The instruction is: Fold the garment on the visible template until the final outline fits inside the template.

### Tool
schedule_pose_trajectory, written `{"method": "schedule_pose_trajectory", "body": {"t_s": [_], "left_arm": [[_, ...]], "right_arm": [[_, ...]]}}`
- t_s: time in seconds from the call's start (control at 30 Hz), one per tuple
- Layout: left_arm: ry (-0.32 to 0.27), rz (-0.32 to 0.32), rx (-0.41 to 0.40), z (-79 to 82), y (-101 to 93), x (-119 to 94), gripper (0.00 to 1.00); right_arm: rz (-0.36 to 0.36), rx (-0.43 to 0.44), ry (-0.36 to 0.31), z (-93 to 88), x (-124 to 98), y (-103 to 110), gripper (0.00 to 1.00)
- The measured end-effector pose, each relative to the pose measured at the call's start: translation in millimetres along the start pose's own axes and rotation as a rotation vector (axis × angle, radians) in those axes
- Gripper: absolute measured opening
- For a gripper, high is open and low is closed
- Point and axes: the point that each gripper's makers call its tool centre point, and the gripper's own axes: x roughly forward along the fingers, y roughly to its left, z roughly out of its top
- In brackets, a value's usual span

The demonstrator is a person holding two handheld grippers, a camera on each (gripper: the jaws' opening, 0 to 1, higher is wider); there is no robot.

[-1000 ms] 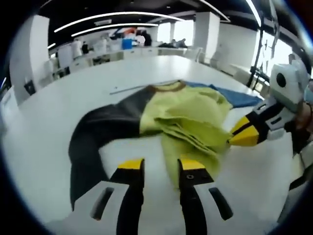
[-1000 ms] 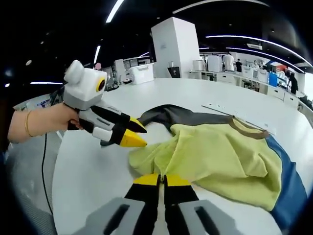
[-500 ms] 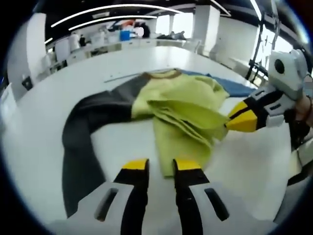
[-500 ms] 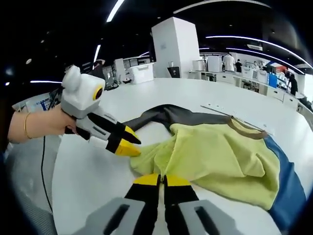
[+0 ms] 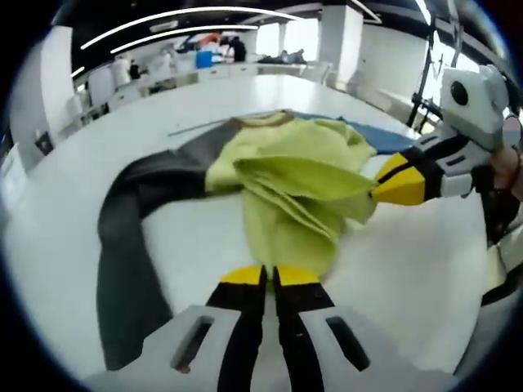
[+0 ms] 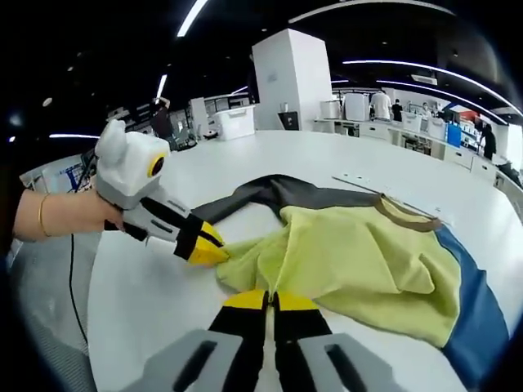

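Note:
A garment with a yellow-green body point(image 5: 286, 163) point(image 6: 359, 253), a dark grey sleeve point(image 5: 122, 237) point(image 6: 270, 192) and a blue part point(image 5: 392, 137) point(image 6: 470, 310) lies bunched on the white table point(image 5: 409, 269). My left gripper point(image 5: 270, 276) is shut on the near yellow-green edge; in the right gripper view the left gripper point(image 6: 214, 250) pinches that same edge from the left. My right gripper point(image 6: 270, 300) is shut on the hem close beside it. In the left gripper view the right gripper point(image 5: 377, 189) holds a raised fold from the right.
A thin pale strip point(image 5: 204, 126) point(image 6: 359, 180) lies on the table beyond the collar. A person's hand point(image 6: 57, 216) holds the left gripper, with a cable point(image 6: 73, 269) hanging below it. A white column point(image 6: 290, 77) and benches stand far behind.
My left gripper went from open to shut, moving forward onto the yellow-green edge. The right gripper stayed shut on the garment, and the fold it holds has risen a little.

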Motion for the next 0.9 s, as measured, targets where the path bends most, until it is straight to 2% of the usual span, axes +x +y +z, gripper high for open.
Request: {"method": "schedule_pose_trajectory", "body": {"t_s": [0.37,0.6,0.9], "left_arm": [[-0.033,0.011,0.014,11.9,-3.7,-16,0.0],[-0.022,0.024,0.045,14.8,-6.0,-28,0.0],[-0.038,0.027,0.005,18.4,-14.1,-48,0.0]], "right_arm": [[-0.014,0.052,-0.015,-1.1,-26,-9,0.0],[-0.027,0.068,-0.006,-5.0,-54,-15,0.0],[-0.051,0.053,-0.008,-9.5,-92,-23,0.0]]}}
